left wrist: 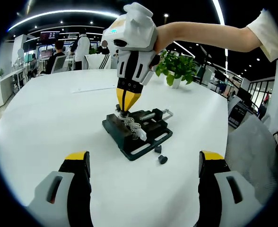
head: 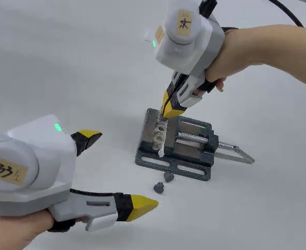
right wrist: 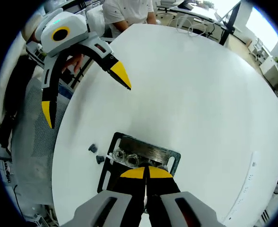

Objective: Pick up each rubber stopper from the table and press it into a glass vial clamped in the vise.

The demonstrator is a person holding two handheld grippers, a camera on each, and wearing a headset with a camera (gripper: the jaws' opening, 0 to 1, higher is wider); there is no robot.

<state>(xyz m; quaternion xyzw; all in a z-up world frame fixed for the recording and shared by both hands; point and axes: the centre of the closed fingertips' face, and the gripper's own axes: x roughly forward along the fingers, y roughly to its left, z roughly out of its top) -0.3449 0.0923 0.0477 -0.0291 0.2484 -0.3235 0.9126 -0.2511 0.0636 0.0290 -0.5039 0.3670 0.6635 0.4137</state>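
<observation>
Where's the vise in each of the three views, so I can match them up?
Head view: the vise sits right of centre, under the right gripper.
Left gripper view: the vise is at centre, below the right gripper.
Right gripper view: the vise is at lower centre, just beyond that gripper's shut jaws.
Shared landmark: two loose stoppers beside the vise's base.

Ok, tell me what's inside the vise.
Clear glass vials stand in a row inside the vise. The right gripper, jaws shut, covers the end one, hiding its mouth.
</observation>
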